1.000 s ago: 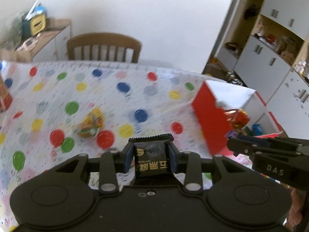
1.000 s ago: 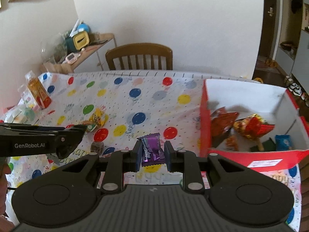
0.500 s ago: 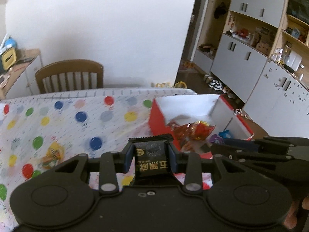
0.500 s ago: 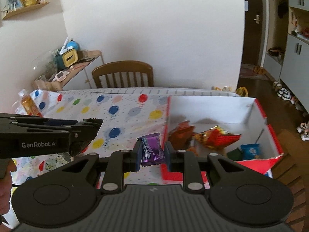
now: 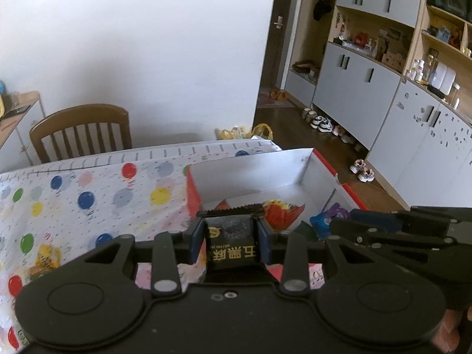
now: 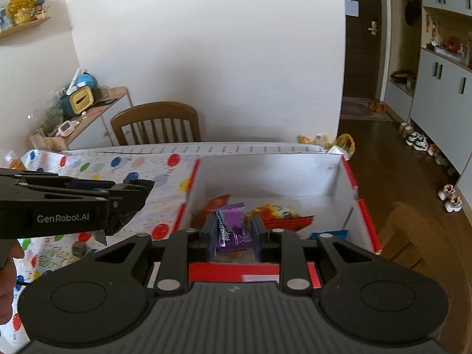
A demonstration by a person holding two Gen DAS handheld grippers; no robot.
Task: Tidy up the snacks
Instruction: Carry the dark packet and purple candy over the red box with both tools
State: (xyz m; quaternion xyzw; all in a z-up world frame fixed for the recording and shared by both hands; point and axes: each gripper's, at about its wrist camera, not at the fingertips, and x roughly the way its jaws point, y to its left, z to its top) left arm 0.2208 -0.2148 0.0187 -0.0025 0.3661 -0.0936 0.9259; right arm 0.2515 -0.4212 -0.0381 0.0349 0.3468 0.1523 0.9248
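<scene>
A: Holding anything?
B: Left gripper (image 5: 230, 237) clenched on a black foil snack packet with gold lettering (image 5: 230, 243); right gripper (image 6: 231, 233) clenched on a purple foil candy wrapper (image 6: 231, 227).
A: Where?
B: Both over the near edge of the red cardboard box with white inside (image 6: 348, 174). Orange-red snack bags (image 6: 280, 216) lie inside it.

A lived-in home dining room: a table (image 5: 88, 183) under a balloon-print cloth with a wooden chair (image 5: 81, 131) at its far side, grey wall cupboards (image 5: 357, 82) with cluttered open shelves at right, shoes (image 5: 321, 122) lined on the wood floor, and a door (image 6: 364, 35) beyond.
</scene>
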